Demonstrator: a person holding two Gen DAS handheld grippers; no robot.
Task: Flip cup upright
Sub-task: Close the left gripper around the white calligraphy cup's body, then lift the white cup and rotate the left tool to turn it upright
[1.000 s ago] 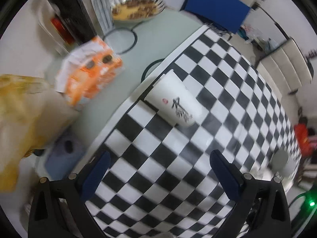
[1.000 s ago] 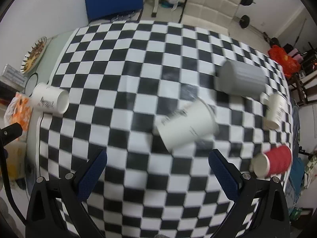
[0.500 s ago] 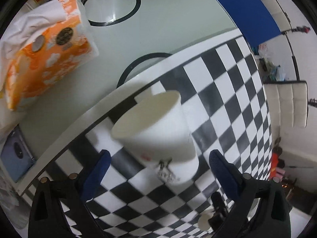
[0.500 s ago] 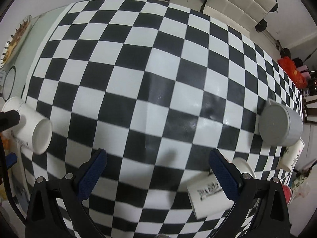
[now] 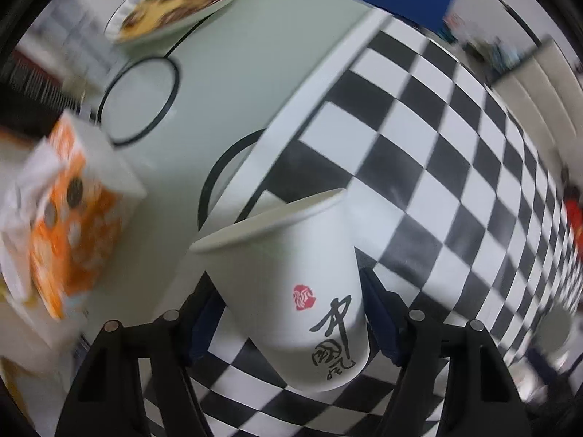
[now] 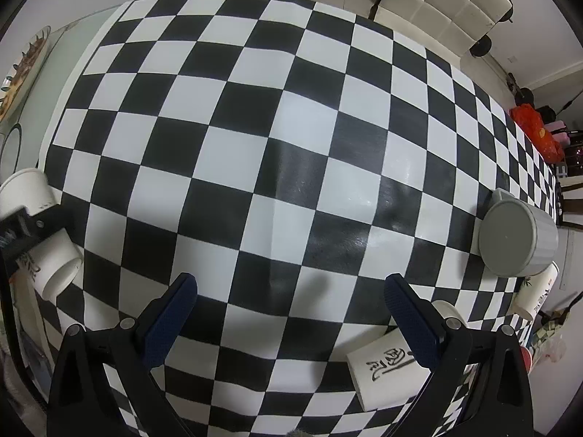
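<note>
**Left gripper has the cup and is lifting it**

Checkered cloth (image 6: 255, 138) covers most of the desk, with a pale green strip (image 5: 226, 73) bare along its far left edge, where a plate of food (image 5: 175, 3) and an orange packet (image 5: 69, 225) sit.

The big change is on the left. A second ago the cup (image 5: 291, 291) lay on its side on the cloth, ahead of wide-open fingers. Half a second ago it sat between them. Now the left hand-held gripper (image 5: 291, 313) is clamped on its lower body, rim tilted up and away, and the blur suggests the cup is moving. The right view shows it (image 6: 36, 233) at the cloth's left edge, apparently raised and still slanted.

So the grasp looks done and the turn begun; what remains is to bring the base down flat and let go.

The right hand-held gripper (image 6: 291, 313) hangs wide and empty over the cloth, with another printed cup (image 6: 390, 367) on its side just beside its right finger and a grey cup (image 6: 513, 233) farther right.
</note>
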